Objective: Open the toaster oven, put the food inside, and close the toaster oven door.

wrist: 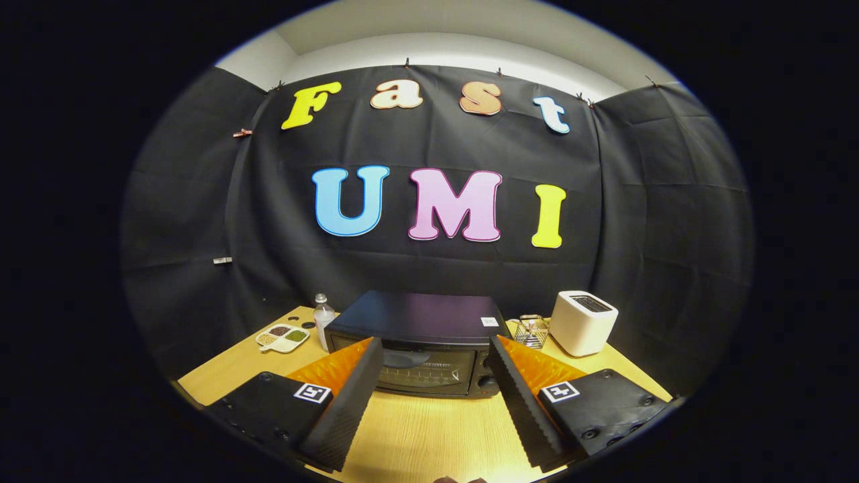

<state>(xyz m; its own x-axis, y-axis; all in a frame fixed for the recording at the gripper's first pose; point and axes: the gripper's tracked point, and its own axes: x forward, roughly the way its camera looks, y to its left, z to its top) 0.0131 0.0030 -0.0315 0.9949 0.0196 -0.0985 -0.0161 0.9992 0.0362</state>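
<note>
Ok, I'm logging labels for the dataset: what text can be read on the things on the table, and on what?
No text is readable.
Sticker on top of the oven: too small to read.
Oven front: marks blurred.
Bottle: nothing legible.
Toaster: no text seen.
Gripper, open, fingers short of the oven: square markers with patterns, no words.

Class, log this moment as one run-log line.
gripper: open, holding nothing | black toaster oven: door shut, beyond fingers | wooden table: bare between fingers
</note>
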